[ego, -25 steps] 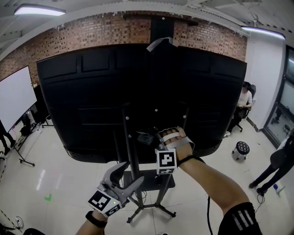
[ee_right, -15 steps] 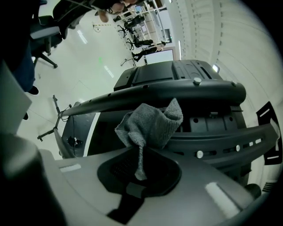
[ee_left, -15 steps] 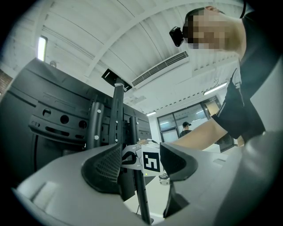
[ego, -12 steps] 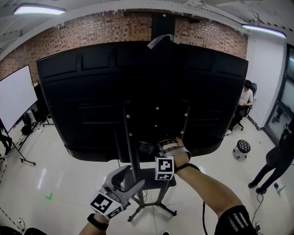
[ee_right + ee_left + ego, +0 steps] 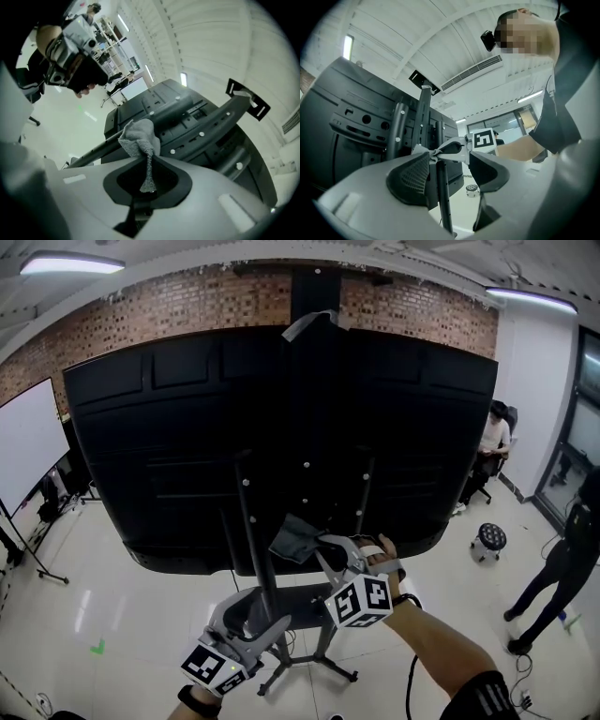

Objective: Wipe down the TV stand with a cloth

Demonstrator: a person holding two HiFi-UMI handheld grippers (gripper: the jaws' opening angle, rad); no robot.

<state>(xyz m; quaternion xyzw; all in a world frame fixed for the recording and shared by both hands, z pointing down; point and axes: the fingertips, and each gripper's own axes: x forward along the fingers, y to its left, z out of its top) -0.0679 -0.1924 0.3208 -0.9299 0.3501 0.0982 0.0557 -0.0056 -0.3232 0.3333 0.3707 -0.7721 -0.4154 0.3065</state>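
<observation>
**Obstructed or unclear.** The TV stand (image 5: 251,521) has two dark uprights running up the back of the black TV (image 5: 169,427). Their upper ends merge into the dark panel and are hard to trace. The stand's base is partly covered by the left tongs (image 5: 261,617) and the right forearm (image 5: 441,643).

**Right tongs** (image 5: 323,547). They are clamped on a grey cloth (image 5: 294,538). The right gripper view shows a thin tail of it pinched between the closed jaws, with the bunched part free above them. The cloth sits between the stand's uprights, just beside the left one. Contact with the stand cannot be confirmed.

**Left tongs.** The jaws stand apart, low on the stand, with the left upright passing between them. Whether either pad touches it cannot be told.

**Markings.** The marker cubes (image 5: 361,601) carry square black-and-white patterns. Any print on the TV back is too small to read.
</observation>
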